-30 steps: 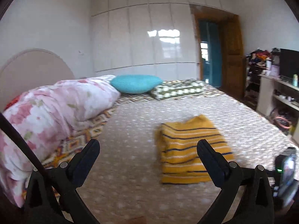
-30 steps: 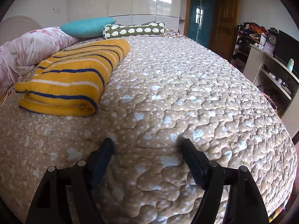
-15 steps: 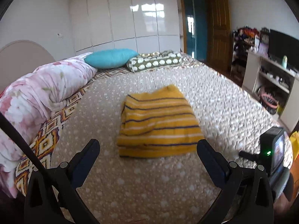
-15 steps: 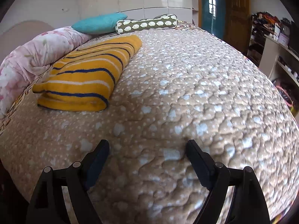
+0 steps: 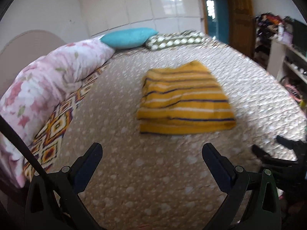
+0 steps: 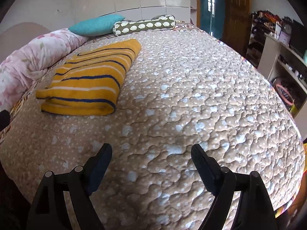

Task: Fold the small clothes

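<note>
A folded yellow garment with blue and white stripes [image 5: 184, 101] lies on the quilted tan bed cover [image 5: 134, 182]. It also shows in the right wrist view [image 6: 92, 80], at the left of the bed. My left gripper [image 5: 151, 154] is open and empty, above the cover, short of the garment's near edge. My right gripper [image 6: 150, 153] is open and empty over bare cover [image 6: 191, 115], to the right of the garment and nearer than it. The right gripper's black body [image 5: 284, 157] shows at the right edge of the left wrist view.
A pink floral duvet [image 5: 44, 88] is piled along the left side. A teal pillow [image 5: 128, 38] and a green patterned bolster [image 5: 172, 40] lie at the far end. White shelves with clutter [image 6: 284, 61] stand right of the bed, and a wooden door [image 6: 236, 13] is behind.
The left gripper's view has swung left and tilted down, so the garment sits closer and more to the right. The right gripper has drawn back slightly. Both stay open.
</note>
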`<state>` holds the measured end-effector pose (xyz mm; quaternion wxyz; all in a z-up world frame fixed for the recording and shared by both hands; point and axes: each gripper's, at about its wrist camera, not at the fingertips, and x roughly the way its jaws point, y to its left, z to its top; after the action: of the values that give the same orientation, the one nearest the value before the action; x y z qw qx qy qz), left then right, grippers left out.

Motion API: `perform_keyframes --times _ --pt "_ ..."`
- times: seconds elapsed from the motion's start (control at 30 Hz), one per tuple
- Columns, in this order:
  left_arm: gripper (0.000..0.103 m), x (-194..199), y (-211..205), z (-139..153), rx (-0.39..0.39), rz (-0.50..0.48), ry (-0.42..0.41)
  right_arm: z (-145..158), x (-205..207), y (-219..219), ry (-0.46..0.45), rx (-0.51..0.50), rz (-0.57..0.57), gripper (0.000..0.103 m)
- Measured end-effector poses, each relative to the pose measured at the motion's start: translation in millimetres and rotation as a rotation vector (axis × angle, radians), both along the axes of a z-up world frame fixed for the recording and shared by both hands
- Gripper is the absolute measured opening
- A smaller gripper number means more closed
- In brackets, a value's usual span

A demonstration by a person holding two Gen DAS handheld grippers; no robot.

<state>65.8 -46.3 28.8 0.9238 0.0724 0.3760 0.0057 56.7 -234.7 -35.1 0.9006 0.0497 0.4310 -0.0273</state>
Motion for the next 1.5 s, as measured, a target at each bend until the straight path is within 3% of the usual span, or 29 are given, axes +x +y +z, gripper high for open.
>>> perform_keyframes --times 0.3,0.63,1.5 --pt "0.103 8 17 -20 -0.028 0.043 0.079 2 -1 23 -0.003 -0.062 0.044 0.088" --pt "0.103 13 14 -31 -0.033 0.058 0.129 -3 0 21 0.007 -0.054 0.039 0.088" --pt "0.103 3 24 -31 -0.042 0.101 0.125 5 -14 33 -0.028 -0.1 0.023 0.088"
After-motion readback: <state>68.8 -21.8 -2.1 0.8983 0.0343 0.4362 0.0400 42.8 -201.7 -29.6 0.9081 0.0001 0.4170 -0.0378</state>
